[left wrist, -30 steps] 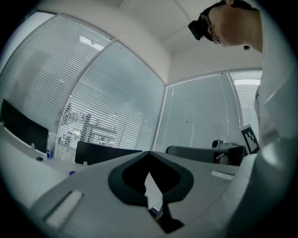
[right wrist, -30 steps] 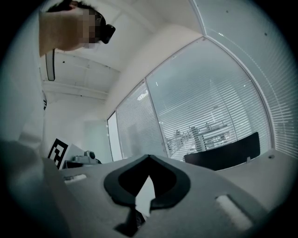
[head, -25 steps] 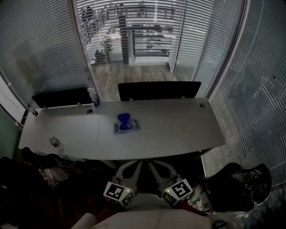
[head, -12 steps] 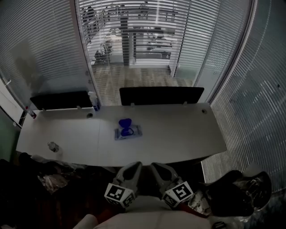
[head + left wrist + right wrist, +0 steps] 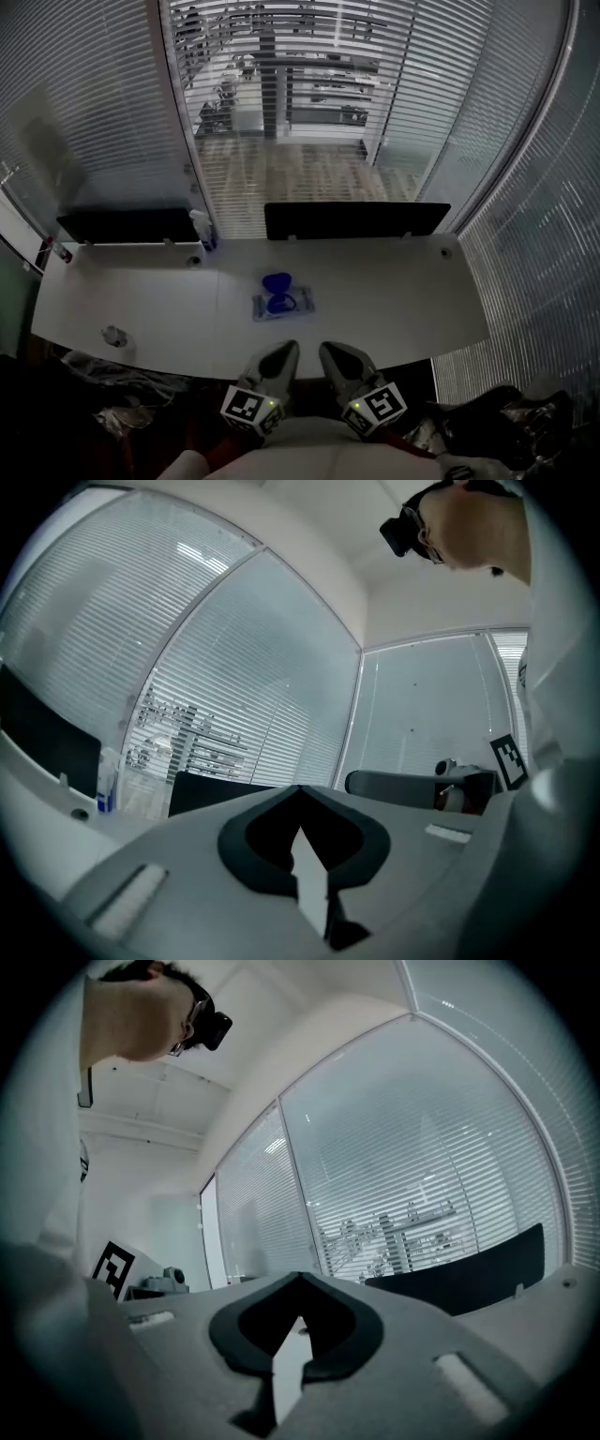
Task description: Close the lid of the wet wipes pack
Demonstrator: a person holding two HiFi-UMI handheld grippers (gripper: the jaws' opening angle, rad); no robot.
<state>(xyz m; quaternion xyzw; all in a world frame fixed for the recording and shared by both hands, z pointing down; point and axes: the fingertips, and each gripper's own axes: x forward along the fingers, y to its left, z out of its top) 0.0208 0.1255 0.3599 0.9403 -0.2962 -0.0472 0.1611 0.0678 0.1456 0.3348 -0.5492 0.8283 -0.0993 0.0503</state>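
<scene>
counter (image 5: 394,286): wet wipes pack (image 5: 282,306) central, lid (image 5: 277,283) open | room: blinds (image 5: 281,103) around | left claw (image 5: 284,351), right claw (image 5: 330,351): pressed together, empty

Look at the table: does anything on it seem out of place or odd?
Yes. On the table, the wipes pack lies slightly askew and its blue lid stands flipped open at the far end. A small item sits alone near the left front edge, too small to identify.
</scene>
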